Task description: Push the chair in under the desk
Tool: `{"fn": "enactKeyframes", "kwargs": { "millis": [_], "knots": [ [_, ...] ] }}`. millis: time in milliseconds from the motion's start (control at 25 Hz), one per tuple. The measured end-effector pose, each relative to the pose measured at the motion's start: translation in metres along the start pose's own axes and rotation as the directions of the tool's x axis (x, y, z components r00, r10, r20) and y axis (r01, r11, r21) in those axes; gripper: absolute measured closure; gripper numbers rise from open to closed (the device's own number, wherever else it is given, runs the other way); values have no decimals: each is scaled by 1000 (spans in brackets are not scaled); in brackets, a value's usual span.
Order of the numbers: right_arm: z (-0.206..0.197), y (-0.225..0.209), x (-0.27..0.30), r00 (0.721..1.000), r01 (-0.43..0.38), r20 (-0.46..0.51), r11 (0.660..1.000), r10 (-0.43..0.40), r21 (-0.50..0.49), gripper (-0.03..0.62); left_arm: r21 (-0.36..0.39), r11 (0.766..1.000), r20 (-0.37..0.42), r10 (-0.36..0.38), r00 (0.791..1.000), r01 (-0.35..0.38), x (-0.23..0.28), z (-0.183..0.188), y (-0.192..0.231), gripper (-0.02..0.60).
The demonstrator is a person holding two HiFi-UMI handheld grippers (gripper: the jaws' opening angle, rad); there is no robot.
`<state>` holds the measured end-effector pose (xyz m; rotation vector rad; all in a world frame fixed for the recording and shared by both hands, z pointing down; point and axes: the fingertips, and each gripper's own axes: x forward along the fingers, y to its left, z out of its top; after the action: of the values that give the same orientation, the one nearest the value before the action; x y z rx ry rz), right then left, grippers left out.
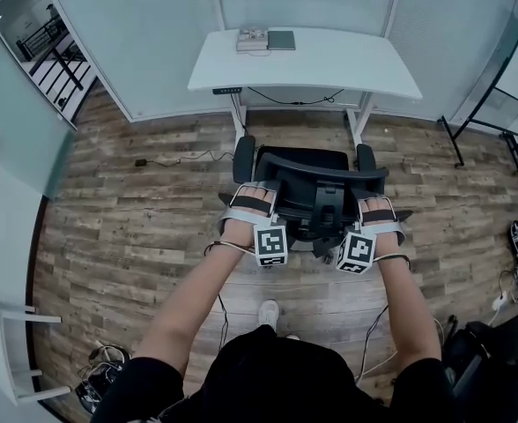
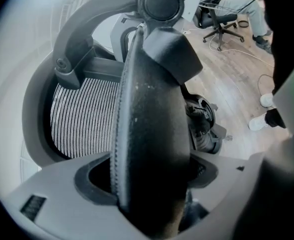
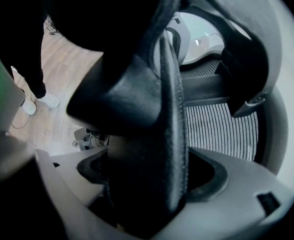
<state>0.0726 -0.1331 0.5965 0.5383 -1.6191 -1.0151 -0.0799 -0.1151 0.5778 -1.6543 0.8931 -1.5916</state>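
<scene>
A person is standing behind a black office chair (image 1: 291, 160) and facing a white desk (image 1: 329, 64) that stands against the far wall.

On the left, the left gripper (image 1: 252, 197) is gripping the left end of the chair's backrest (image 1: 322, 167). Its jaws are set wide, and the padded top rim is filling the gap between them, with both pads appearing to press on it.

In the middle, the chair is sitting between the person and the desk, with its seat and armrests pointing toward the desk. A strip of wood floor (image 1: 153, 201) is showing between the chair and the desk legs, so the chair is not yet under the desk.

On the right, the right gripper (image 1: 375, 204) is gripping the right end of the same rim in the same wide hold.

The two grippers are sitting level with each other, neither one nearer the desk. The desk opening is lying straight ahead of them, roughly in line with the chair, so the coming move is looking like an even forward push.
</scene>
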Motion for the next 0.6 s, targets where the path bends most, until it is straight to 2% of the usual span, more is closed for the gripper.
{"fn": "enactKeyframes", "kwargs": {
  "millis": [600],
  "knots": [
    [-15,-44,65,1000,2,-15,1000,-2,17,182,13,1000,14,6,1000,-6,66,-14,45,201]
  ]
}}
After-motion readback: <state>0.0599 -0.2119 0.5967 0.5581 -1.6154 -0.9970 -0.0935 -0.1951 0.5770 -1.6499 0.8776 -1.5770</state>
